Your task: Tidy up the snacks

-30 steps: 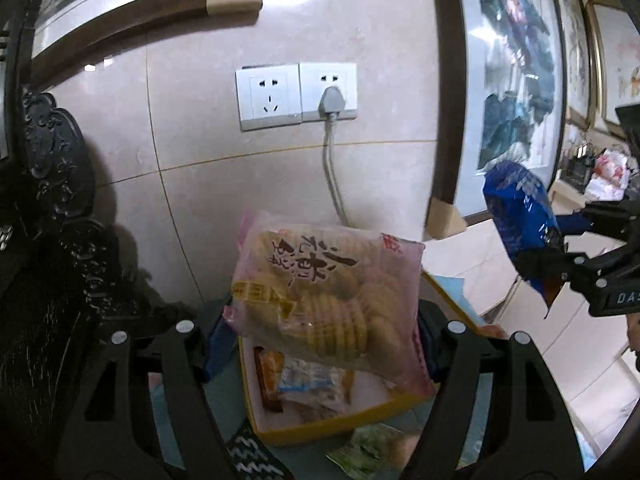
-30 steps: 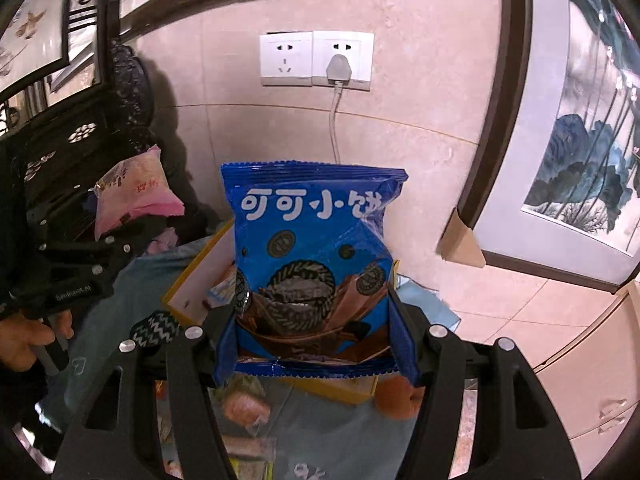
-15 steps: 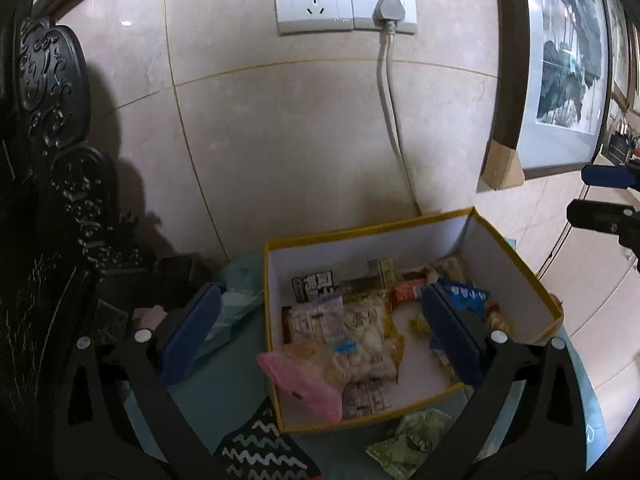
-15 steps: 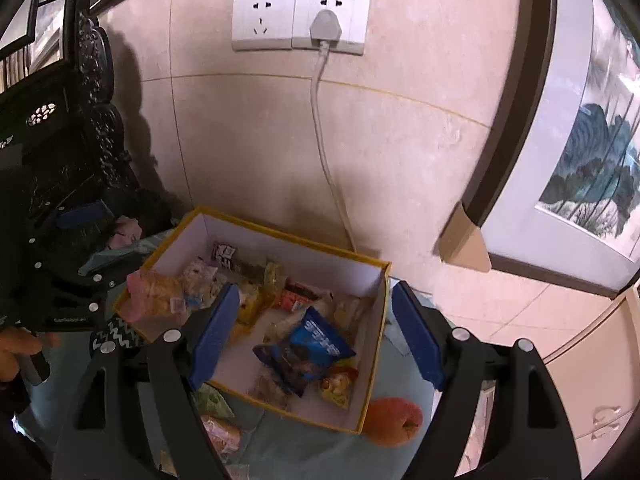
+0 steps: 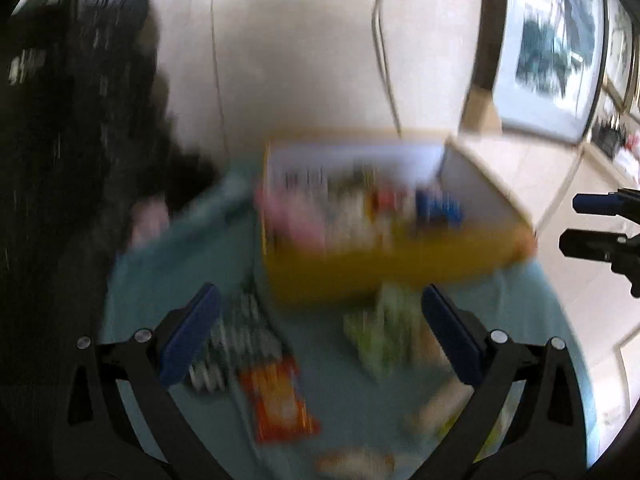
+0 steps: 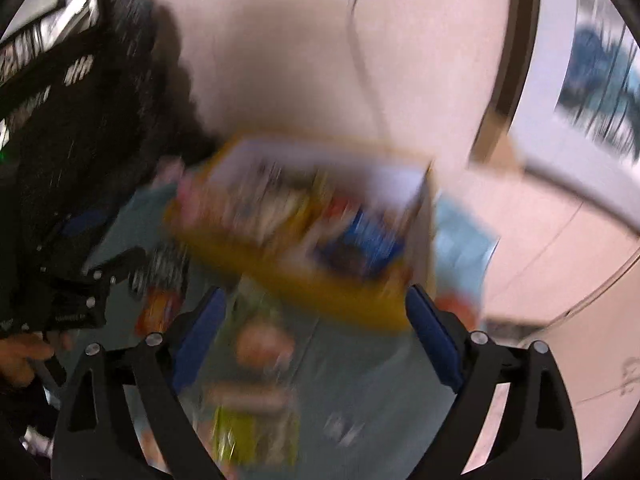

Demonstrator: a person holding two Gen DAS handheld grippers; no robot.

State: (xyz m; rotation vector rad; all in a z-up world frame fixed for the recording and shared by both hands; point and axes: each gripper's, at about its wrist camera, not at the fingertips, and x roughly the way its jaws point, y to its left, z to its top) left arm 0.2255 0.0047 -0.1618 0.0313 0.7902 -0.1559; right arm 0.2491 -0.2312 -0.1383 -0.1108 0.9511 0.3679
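Both views are motion-blurred. A yellow box (image 5: 360, 268) (image 6: 320, 280) with white inner walls stands on a teal-covered table. Inside it lie a pink biscuit packet (image 5: 296, 216) (image 6: 188, 192), a blue biscuit packet (image 5: 438, 204) (image 6: 360, 240) and several small snacks. My left gripper (image 5: 318, 290) hangs open and empty over loose packets in front of the box. My right gripper (image 6: 316, 292) is also empty and its jaws are opening; the left wrist view catches it at the right edge (image 5: 600, 220).
Loose snacks lie before the box: an orange packet (image 5: 280, 400), a zigzag black-and-white packet (image 5: 236, 344), a green packet (image 5: 380, 336) (image 6: 248, 432). An orange fruit (image 6: 456, 304) sits by the box's right corner. Dark carved furniture (image 5: 60, 160) stands left; a tiled wall with a hanging cable is behind.
A second ago my left gripper held the pink packet and my right the blue one; both packets now lie in the box. Both grippers opened wider and dropped toward the table.
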